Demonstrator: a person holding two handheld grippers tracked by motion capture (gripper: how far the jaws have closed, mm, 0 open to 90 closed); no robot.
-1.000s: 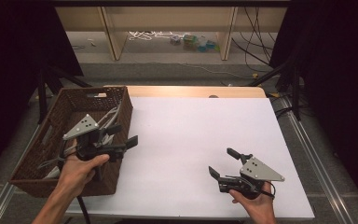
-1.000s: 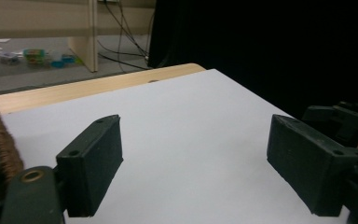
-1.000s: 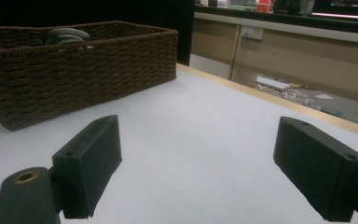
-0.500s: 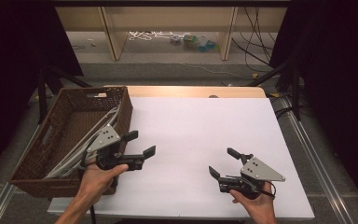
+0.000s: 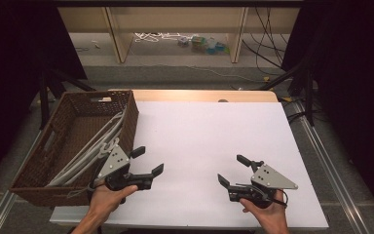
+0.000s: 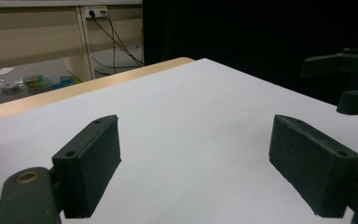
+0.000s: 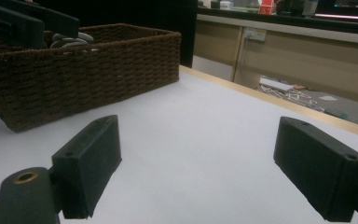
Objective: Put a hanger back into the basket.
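Observation:
In the high view my left gripper [image 5: 148, 160] is open and empty, low over the white table top [image 5: 209, 131] just right of the brown wicker basket [image 5: 63, 141]. Several grey hangers [image 5: 95, 146] lie slanted inside that basket. My right gripper [image 5: 232, 169] is open and empty near the front right of the table, pointing left. The left gripper view has its two black jaws wide apart over bare white surface [image 6: 186, 107], with the right gripper [image 6: 349, 79] at the far right edge. In the right gripper view the jaws stand wide apart, facing the basket [image 7: 88, 70].
A wooden strip [image 5: 199, 95] edges the table's far side. Behind it stand low shelves with cables and small items [image 5: 175, 39] on the floor. Dark curtains and tripod legs [image 5: 302, 83] flank both sides. The basket's right wall [image 5: 129, 119] rises beside the left gripper.
My left gripper has come out of the basket, moving right and toward the front edge, and now sits over the white table with nothing in it. The right gripper has stayed put.

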